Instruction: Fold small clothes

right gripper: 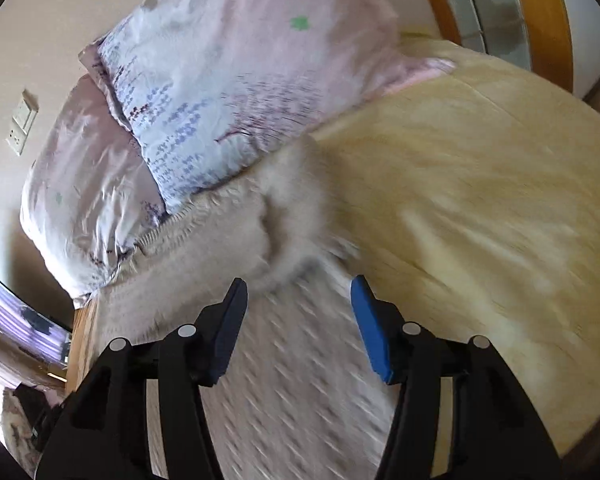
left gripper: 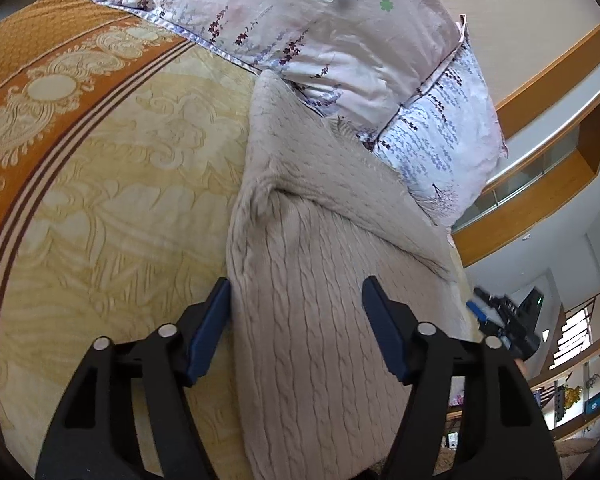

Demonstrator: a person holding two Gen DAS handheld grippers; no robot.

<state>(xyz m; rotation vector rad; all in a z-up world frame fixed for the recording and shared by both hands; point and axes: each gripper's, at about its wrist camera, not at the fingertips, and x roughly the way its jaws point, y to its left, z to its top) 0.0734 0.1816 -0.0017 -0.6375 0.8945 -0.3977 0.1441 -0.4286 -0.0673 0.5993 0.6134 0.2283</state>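
A beige cable-knit sweater [left gripper: 312, 280] lies on the yellow bedspread, partly folded, with one flap laid diagonally over its body. My left gripper [left gripper: 296, 292] is open just above it, its blue pads either side of the knit. In the right wrist view the same sweater [right gripper: 284, 340] is blurred by motion. My right gripper [right gripper: 298, 292] is open over it and holds nothing. The right gripper also shows in the left wrist view [left gripper: 500, 316], at the sweater's far right edge.
Two floral pillows [left gripper: 300, 24] lean at the head of the bed, touching the sweater's top. The yellow patterned bedspread [left gripper: 112, 184] spreads to the left, with an orange border [left gripper: 40, 52]. A wooden headboard ledge [left gripper: 548, 152] is at right.
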